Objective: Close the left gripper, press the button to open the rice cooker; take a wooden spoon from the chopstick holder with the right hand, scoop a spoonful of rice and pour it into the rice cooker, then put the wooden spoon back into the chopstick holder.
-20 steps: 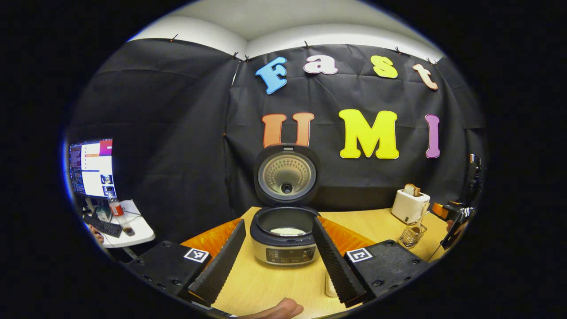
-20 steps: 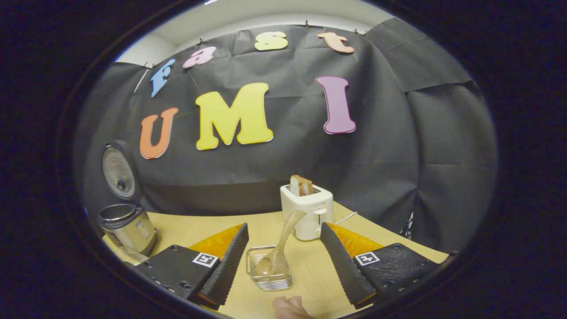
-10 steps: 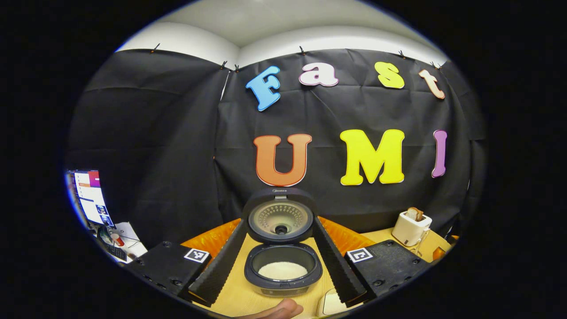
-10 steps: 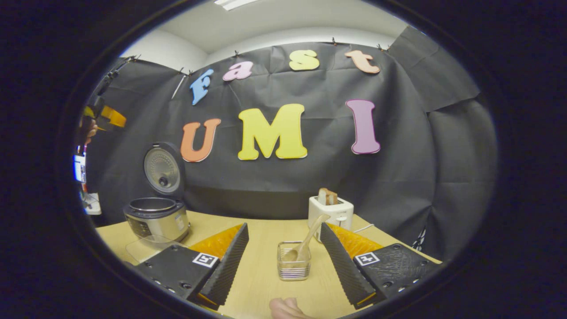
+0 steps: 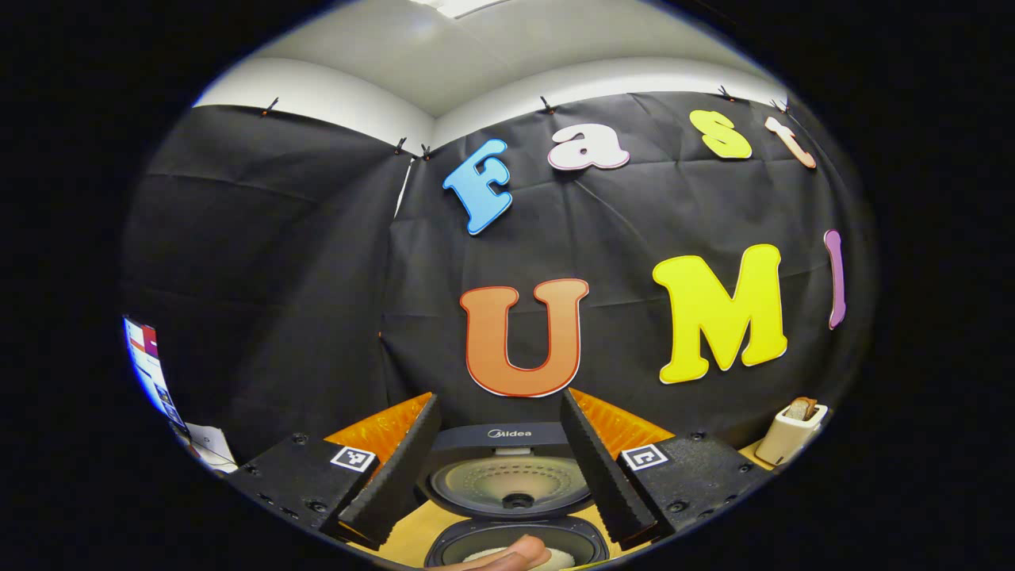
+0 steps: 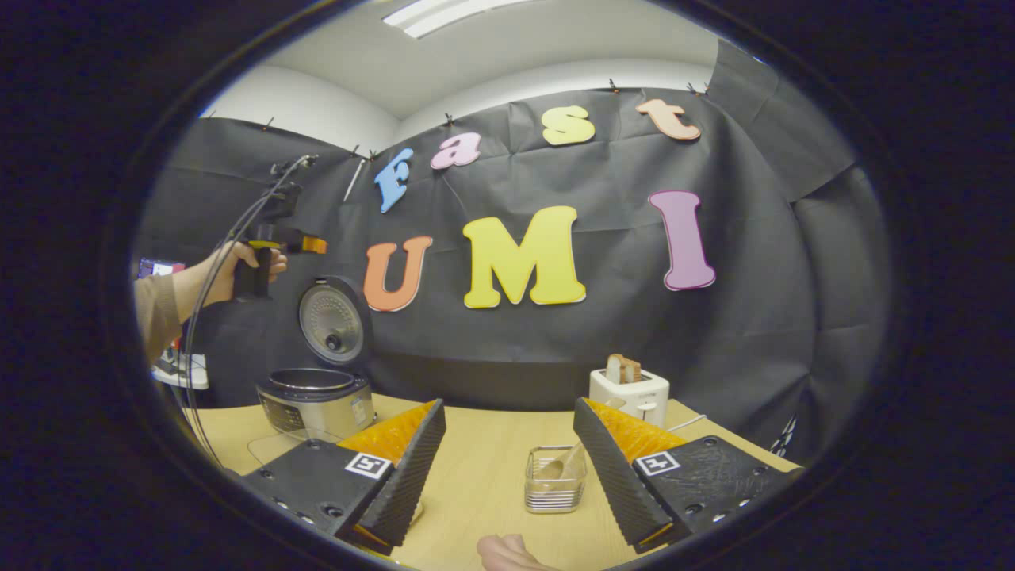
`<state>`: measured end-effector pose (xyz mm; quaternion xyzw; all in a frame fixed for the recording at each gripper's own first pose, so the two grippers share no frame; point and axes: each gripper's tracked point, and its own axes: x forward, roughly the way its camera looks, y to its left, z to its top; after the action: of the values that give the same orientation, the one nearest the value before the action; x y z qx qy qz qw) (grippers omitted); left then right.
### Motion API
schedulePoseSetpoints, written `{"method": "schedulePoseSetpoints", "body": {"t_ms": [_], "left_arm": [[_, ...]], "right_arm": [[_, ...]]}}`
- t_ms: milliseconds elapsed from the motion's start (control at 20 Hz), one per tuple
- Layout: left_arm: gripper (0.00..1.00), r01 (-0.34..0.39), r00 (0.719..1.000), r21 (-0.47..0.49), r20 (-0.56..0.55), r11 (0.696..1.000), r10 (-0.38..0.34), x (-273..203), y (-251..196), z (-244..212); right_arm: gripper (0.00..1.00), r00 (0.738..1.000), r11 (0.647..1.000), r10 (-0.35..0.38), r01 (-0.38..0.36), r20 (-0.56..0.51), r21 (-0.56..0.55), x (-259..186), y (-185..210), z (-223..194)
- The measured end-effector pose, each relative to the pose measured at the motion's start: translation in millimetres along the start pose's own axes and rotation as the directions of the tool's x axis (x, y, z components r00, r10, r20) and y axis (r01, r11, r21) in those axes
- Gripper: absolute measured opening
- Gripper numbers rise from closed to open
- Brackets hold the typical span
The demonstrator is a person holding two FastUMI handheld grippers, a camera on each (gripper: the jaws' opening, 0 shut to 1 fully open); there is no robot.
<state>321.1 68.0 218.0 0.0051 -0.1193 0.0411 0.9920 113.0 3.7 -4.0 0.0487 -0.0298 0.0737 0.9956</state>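
Pale wooden bench (image 6: 476, 476) against a black cloth wall, seen from two hand-held tools. Nearest in the right gripper view: right gripper (image 6: 507, 468) with its fingers spread wide, gripping nothing. Straight ahead between those fingers, a little toward the right one: small wire chopstick holder (image 6: 555, 480) standing on the bench, with a wooden spoon (image 6: 560, 466) resting inside, bowl end down, handle leaning up and to the right toward the right finger. Farther back and right: white toaster (image 6: 630, 392) with bread in its slot. Farther left: rice cooker (image 6: 317, 396) with lid raised upright, and above it a hand (image 6: 238, 274) holding the left gripper high, well apart from the holder.

Nearest in the left gripper view: left gripper (image 5: 499, 468), fingers also spread apart and empty, with the open cooker directly below and ahead, white rice visible in the pot at the bottom edge.

Likely reading: lid step done, spoon resting in the holder, so either not yet taken or already returned; cannot tell which. Right gripper clearly the nearer one to the spoon; any grasp to come from straight ahead and slightly down, closing across the slanted handle.
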Motion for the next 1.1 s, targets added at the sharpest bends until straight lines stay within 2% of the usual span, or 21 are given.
{"method": "schedulePoseSetpoints", "body": {"t_ms": [50, 250, 350, 450, 500, 550, 600, 650, 700, 750, 800, 900, 950, 1000, 1100], "left_arm": [[0.96, 0.005, 1.000, -0.006, 0.016, 1.000, -0.005, 10, -3, -1], [0.96, -0.034, 0.996, -0.007, 0.085, 0.999, 0.035, 56, -2, 6], [0.96, -0.049, 0.997, -0.022, 0.051, 0.999, 0.050, 77, 4, -3], [0.96, -0.082, 0.997, -0.062, -0.001, 0.995, 0.082, 92, 16, -15], [0.96, -0.090, 0.996, -0.098, -0.021, 0.991, 0.089, 97, 19, -18], [0.96, -0.088, 0.995, -0.124, -0.055, 0.988, 0.082, 99, 19, -26], [0.96, -0.095, 0.992, -0.121, -0.089, 0.988, 0.084, 102, 20, -40], [0.96, -0.097, 0.987, -0.095, -0.137, 0.991, 0.084, 101, 21, -56], [0.96, -0.089, 0.988, -0.089, -0.136, 0.992, 0.076, 93, 22, -69], [1.00, -0.082, 0.987, -0.077, -0.144, 0.994, 0.070, 99, 23, -56], [0.96, -0.087, 0.985, -0.063, -0.152, 0.994, 0.077, 93, 24, -60], [1.00, -0.087, 0.983, -0.059, -0.167, 0.994, 0.076, 78, 21, -57], [0.96, -0.085, 0.984, -0.055, -0.162, 0.995, 0.075, 67, 22, -56], [0.96, -0.080, 0.984, -0.054, -0.164, 0.995, 0.070, 56, 22, -59], [0.96, -0.067, 0.984, -0.054, -0.167, 0.996, 0.057, 33, 20, -63]], "right_arm": [[0.95, 1.000, 1.000, 0.020, -0.020, 0.003, 0.005, 2, 2, -2], [1.00, 0.999, 0.999, 0.046, -0.046, -0.005, 0.022, 15, 1, -11], [1.00, 0.998, 0.997, 0.050, -0.049, -0.022, 0.059, 22, -2, -17], [0.92, 0.998, 0.995, 0.053, -0.049, -0.039, 0.092, 27, -4, -21], [0.92, 0.998, 0.994, 0.050, -0.045, -0.046, 0.098, 30, -6, -23], [0.96, 0.998, 0.995, 0.044, -0.039, -0.050, 0.097, 31, -8, -25], [0.96, 0.998, 0.995, 0.037, -0.032, -0.050, 0.093, 33, -8, -24], [0.92, 0.998, 0.996, 0.034, -0.029, -0.051, 0.089, 32, -8, -25], [0.92, 0.998, 0.996, 0.038, -0.034, -0.049, 0.086, 30, -6, -24], [0.92, 0.998, 0.996, 0.045, -0.042, -0.046, 0.078, 28, -2, -24], [0.92, 0.998, 0.997, 0.049, -0.046, -0.044, 0.068, 27, 0, -23], [0.92, 0.998, 0.998, 0.046, -0.044, -0.038, 0.041, 21, 3, -21], [0.95, 0.998, 0.999, 0.045, -0.044, -0.035, 0.031, 18, 6, -20], [0.92, 0.998, 0.999, 0.050, -0.050, -0.031, 0.023, 14, 9, -18], [0.92, 0.997, 0.998, 0.070, -0.069, -0.020, 0.014, 6, 19, -13]]}}
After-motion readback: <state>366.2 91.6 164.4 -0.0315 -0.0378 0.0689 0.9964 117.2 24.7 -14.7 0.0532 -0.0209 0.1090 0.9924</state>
